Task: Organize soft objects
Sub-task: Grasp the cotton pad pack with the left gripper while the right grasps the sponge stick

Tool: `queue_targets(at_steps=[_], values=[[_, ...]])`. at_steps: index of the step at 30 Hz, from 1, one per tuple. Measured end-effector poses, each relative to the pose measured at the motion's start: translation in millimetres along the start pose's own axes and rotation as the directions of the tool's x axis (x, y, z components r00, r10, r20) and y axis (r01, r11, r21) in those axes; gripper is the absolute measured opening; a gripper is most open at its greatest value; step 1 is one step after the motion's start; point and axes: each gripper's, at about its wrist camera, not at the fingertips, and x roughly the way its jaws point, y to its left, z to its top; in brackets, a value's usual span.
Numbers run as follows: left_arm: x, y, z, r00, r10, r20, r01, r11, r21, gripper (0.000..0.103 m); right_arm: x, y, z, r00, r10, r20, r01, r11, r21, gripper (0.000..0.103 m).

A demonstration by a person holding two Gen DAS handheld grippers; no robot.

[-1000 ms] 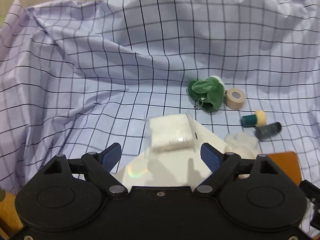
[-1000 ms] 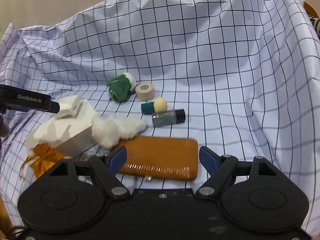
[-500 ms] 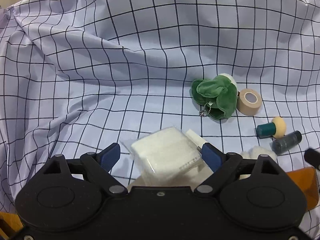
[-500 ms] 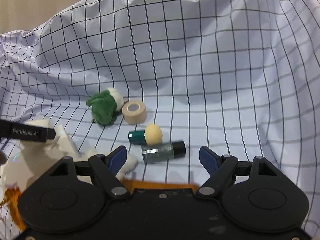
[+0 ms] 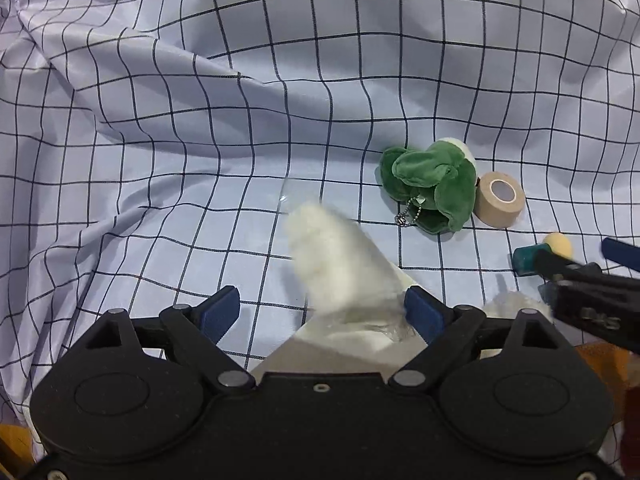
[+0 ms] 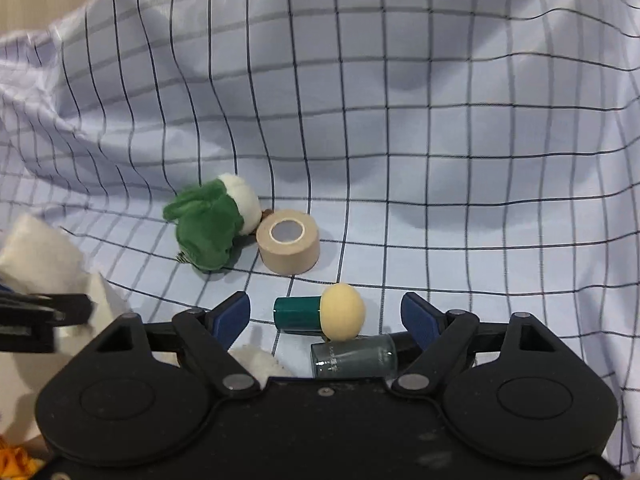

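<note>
My left gripper (image 5: 322,312) is open over a white box (image 5: 340,346). A white cotton-pad packet (image 5: 336,264) in clear plastic, blurred, tilts up between its blue pads (image 5: 220,312); no pad clearly presses it. My right gripper (image 6: 328,314) has its jaws opening around a teal-handled sponge applicator (image 6: 320,316), with a small dark glass bottle (image 6: 354,360) just below it; neither is gripped. A green plush toy (image 6: 208,228) and a beige tape roll (image 6: 288,246) lie beyond. The right gripper (image 5: 592,292) shows at the right of the left wrist view.
Everything lies on a wrinkled checked cloth (image 6: 440,120) that rises at the back and sides. A cotton wool tuft (image 6: 256,360) sits by the right gripper's left finger. An orange-brown flat case (image 5: 600,360) and an orange pouch (image 6: 12,460) lie near the front.
The right gripper moved forward and down past the orange case; the sponge applicator now sits between its fingers. In the left view the cotton-pad packet has tipped up and blurred.
</note>
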Motion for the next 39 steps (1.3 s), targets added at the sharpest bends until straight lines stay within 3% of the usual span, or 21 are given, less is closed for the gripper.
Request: queue_targets(at_steps=[6, 11, 21, 36, 39], values=[[2, 8, 5, 1.0, 0.0, 0.01, 0.0, 1.0, -0.012, 0.087, 18, 4, -1, 0.999, -0.019, -0.03, 0.018, 0.999, -0.029, 0.081], [10, 23, 12, 1.0, -0.019, -0.012, 0.018, 0.998, -0.058, 0.087, 27, 3, 0, 0.998, -0.003, -0.063, 0.001, 0.999, -0.039, 0.059], [24, 63, 23, 0.999, 0.034, -0.033, -0.039, 0.989, -0.143, 0.087, 27, 2, 2, 0.999, 0.007, -0.051, -0.01, 0.999, -0.042, 0.058], [73, 47, 29, 0.991, 0.058, -0.119, -0.057, 0.998, 0.01, 0.088, 17, 15, 20, 0.998, 0.042, -0.044, -0.045, 0.997, -0.061, 0.058], [76, 51, 31, 0.992, 0.031, -0.124, -0.031, 1.0, 0.002, 0.079, 12, 24, 24, 0.998, 0.055, -0.032, -0.058, 0.995, -0.083, 0.058]])
